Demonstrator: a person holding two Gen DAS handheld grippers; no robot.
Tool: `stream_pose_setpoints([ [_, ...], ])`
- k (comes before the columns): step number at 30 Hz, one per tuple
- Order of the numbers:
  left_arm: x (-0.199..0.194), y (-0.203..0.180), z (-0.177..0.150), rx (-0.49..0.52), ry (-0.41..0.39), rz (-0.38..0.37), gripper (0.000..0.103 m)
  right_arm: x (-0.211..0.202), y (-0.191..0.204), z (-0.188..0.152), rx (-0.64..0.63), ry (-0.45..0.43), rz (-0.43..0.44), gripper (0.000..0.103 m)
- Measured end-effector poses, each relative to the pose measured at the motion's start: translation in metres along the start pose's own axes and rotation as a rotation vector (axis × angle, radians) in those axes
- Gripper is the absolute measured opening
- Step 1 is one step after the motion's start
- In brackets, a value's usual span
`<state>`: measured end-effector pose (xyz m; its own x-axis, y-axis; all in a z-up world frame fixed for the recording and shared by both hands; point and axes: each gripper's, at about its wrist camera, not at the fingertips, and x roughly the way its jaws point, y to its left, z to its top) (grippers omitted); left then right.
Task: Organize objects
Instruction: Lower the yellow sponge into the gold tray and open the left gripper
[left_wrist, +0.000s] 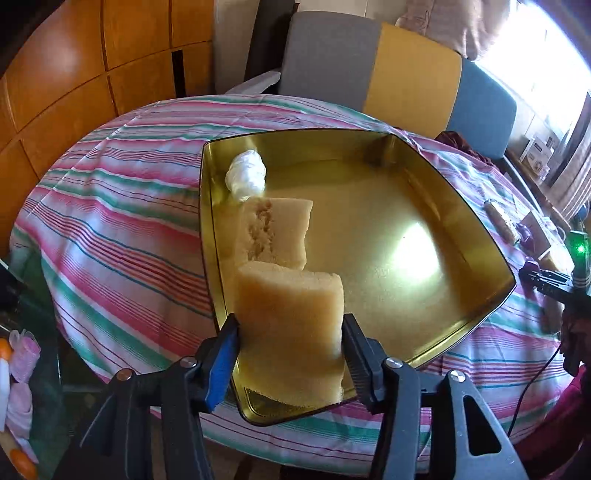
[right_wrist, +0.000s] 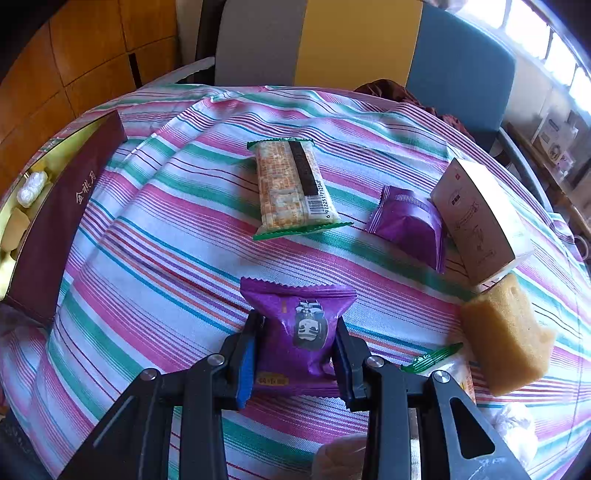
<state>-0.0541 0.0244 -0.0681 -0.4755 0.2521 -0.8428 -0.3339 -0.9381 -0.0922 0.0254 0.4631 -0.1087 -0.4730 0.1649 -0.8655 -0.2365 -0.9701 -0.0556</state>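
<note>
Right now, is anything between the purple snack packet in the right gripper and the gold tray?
Nothing visible. The right gripper is shut on the purple snack packet. Only bare striped tablecloth lies between it and the gold tray at the left, though the tray's maroon wall must be cleared.
</note>
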Motion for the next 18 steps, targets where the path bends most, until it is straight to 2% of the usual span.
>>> stream_pose_setpoints([
  [3,-0.003,-0.002,-0.003,0.017,-0.015,0.01,0.058,0.0,0.0,0.0,0.004,0.0,0.003,0.036],
  [7,-0.011,-0.001,-0.006,-0.003,-0.019,-0.005,0.059,0.0,0.0,0.001,0.007,0.001,0.003,0.036],
  [12,-0.026,0.008,-0.006,-0.056,-0.066,-0.007,0.059,0.0,0.0,0.001,0.001,0.002,-0.003,0.036],
  [18,-0.043,0.01,0.0,-0.086,-0.132,0.049,0.059,-0.002,0.005,0.002,-0.015,-0.003,-0.033,0.035],
])
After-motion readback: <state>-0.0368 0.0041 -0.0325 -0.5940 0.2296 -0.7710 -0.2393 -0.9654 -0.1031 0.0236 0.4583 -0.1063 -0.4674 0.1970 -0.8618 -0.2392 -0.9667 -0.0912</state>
